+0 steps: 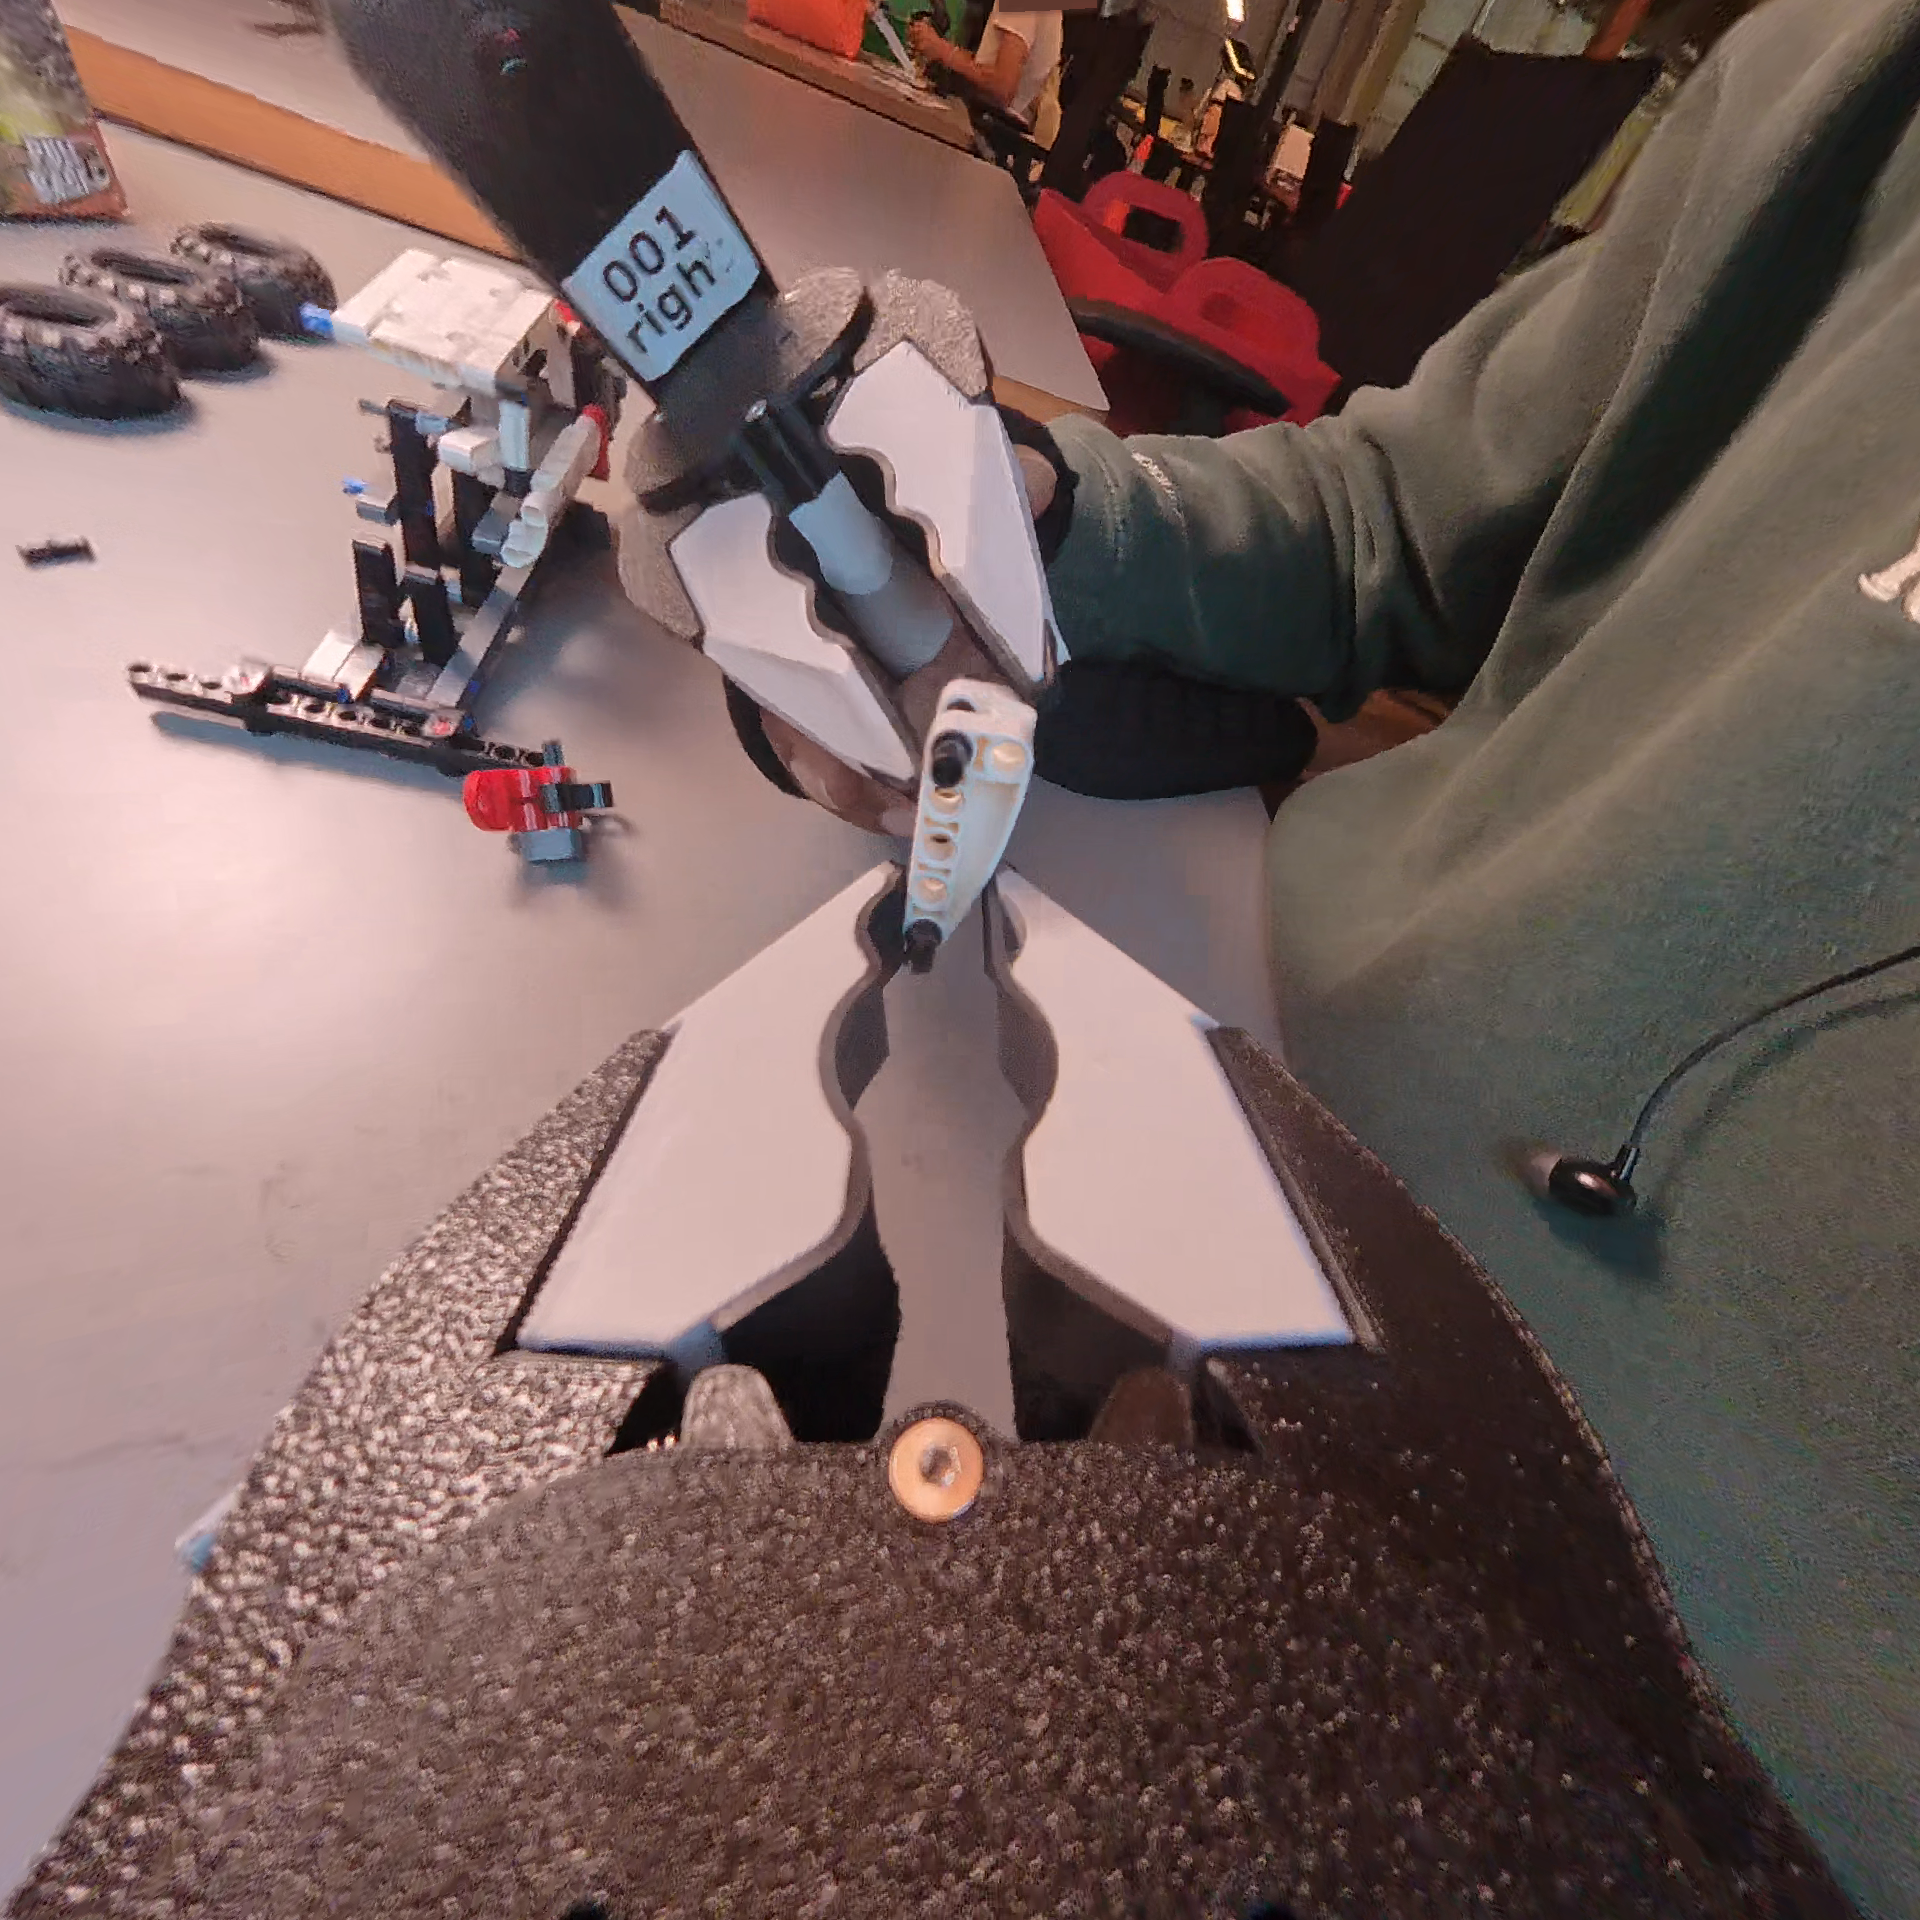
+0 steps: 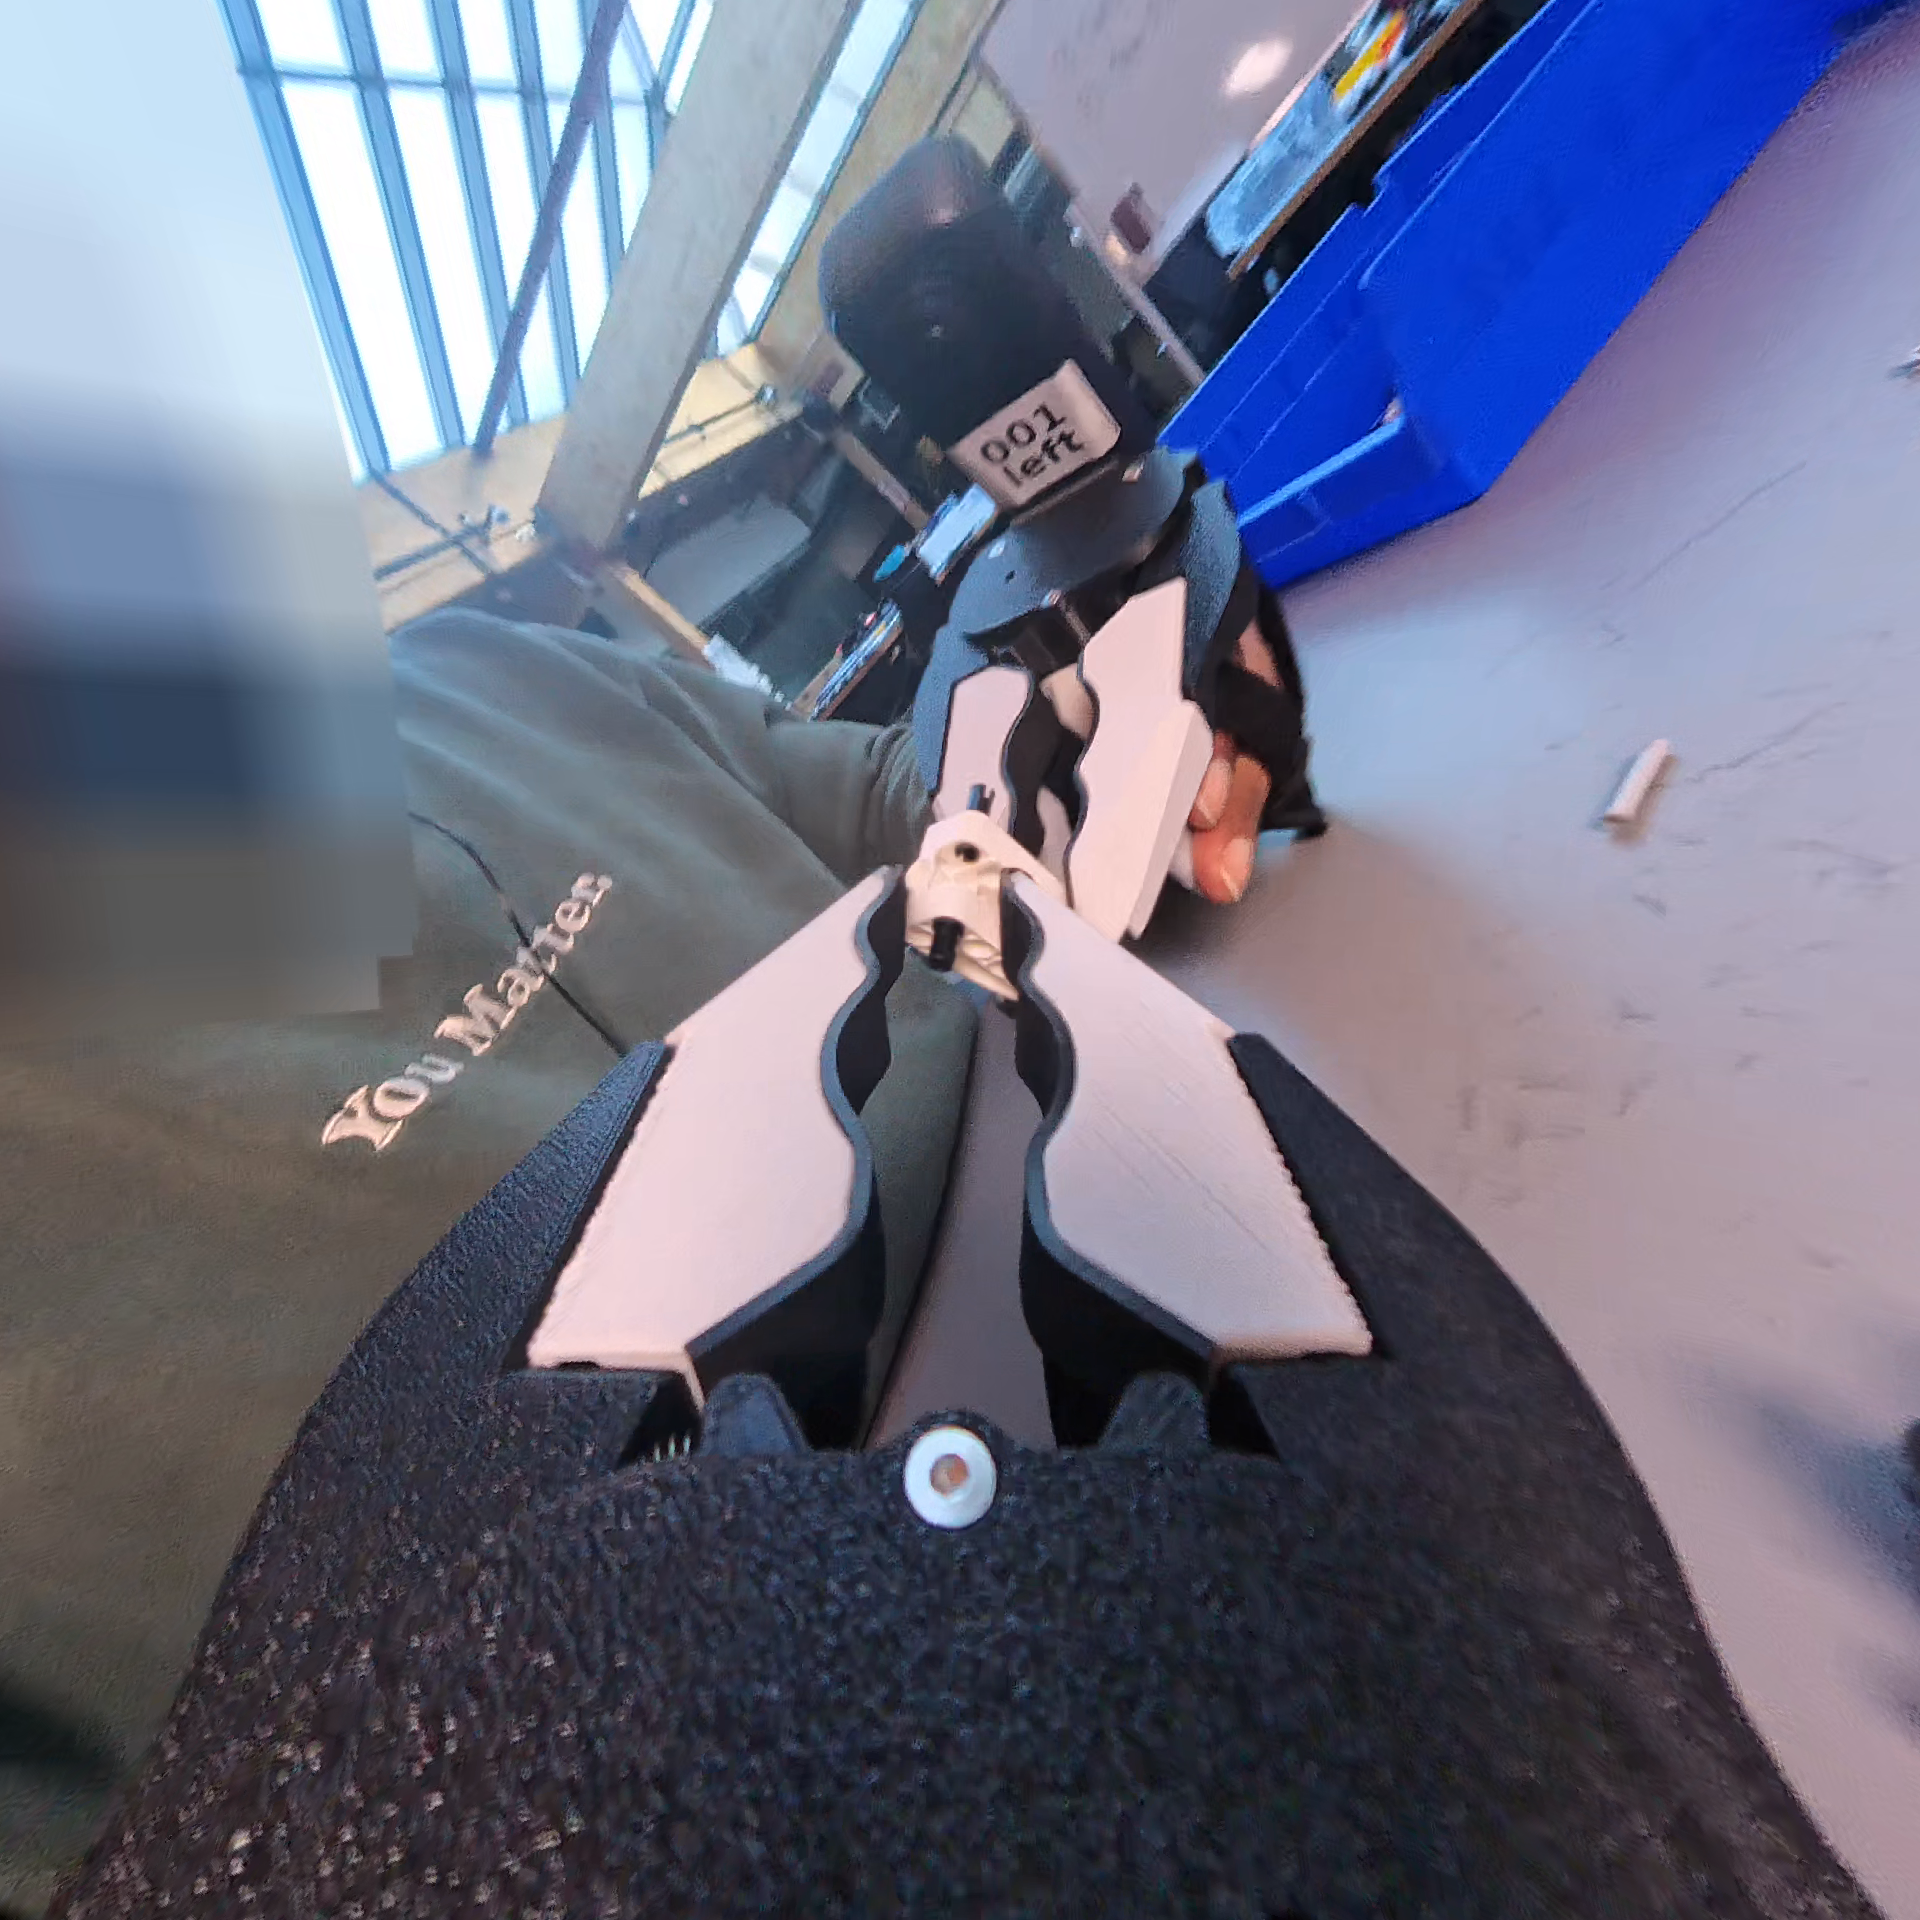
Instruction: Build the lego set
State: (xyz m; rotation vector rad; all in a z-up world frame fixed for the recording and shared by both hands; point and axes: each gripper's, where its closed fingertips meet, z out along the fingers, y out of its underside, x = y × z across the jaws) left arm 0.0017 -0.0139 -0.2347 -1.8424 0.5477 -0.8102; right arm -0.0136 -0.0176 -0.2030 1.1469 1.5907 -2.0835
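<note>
A blue bin (image 2: 1507, 312) stood at 2 o'clock in the right wrist view; its contents could not be seen. The grey table (image 1: 260, 1039) carried the half-built model (image 1: 457, 447) at 10 o'clock in the left wrist view, with 3 black tyres (image 1: 156, 312) lying further out toward 10 o'clock beside it. A small red piece (image 1: 520, 800) lay just past the model's near end, and a tiny black pin (image 1: 54, 551) sat alone at 9 o'clock. A person's green sleeve (image 1: 1299, 540) filled the 3 o'clock side.

The left gripper (image 1: 940, 909) was clamped on the lower end of a white beam (image 1: 966, 810), which stood nearly upright with a black pin in its upper holes. The right gripper (image 1: 925, 717) came in from 12 o'clock, its bulk hiding part of the model. In its own view the right gripper (image 2: 956, 920) was pinched on the same beam (image 2: 961, 883). A small white piece (image 2: 1636, 784) lay on the table at 3 o'clock.
</note>
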